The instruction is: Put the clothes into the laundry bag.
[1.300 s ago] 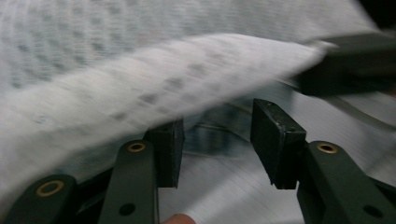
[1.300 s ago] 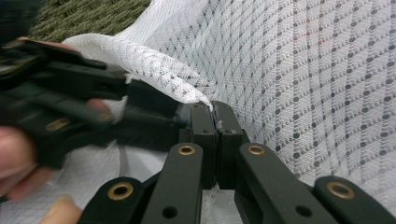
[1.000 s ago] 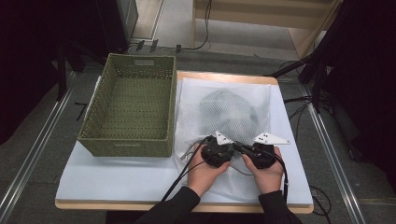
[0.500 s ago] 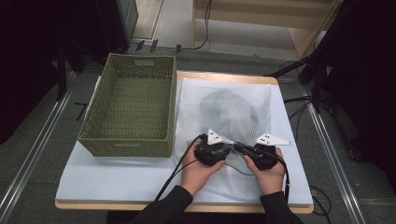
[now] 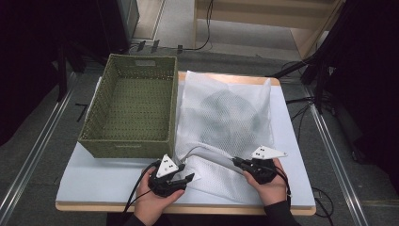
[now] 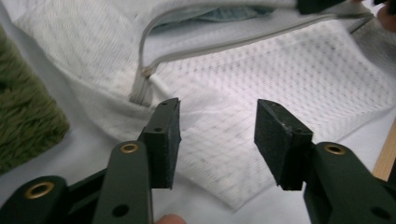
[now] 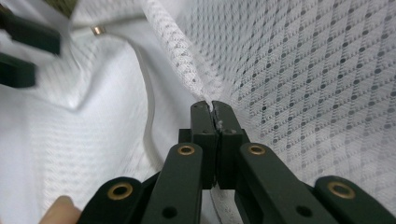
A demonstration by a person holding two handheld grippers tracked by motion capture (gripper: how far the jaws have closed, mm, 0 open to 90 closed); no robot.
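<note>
White mesh laundry bag (image 5: 225,117), zipper (image 6: 154,60) open, flat beside basket (image 5: 131,110)

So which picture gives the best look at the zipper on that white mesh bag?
The left gripper view: the zipper runs close up, partly open, with its end by the left claw. The high view shows it small, as a grey curve between the claws. The right gripper view catches a blurred bit of it at upper left.

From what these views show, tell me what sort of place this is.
Probably a lab or workshop recording station, not a home laundry. A small white-topped table stands between metal floor rails with cables trailing around it, holding just a green woven basket and a white mesh zip bag.
</note>
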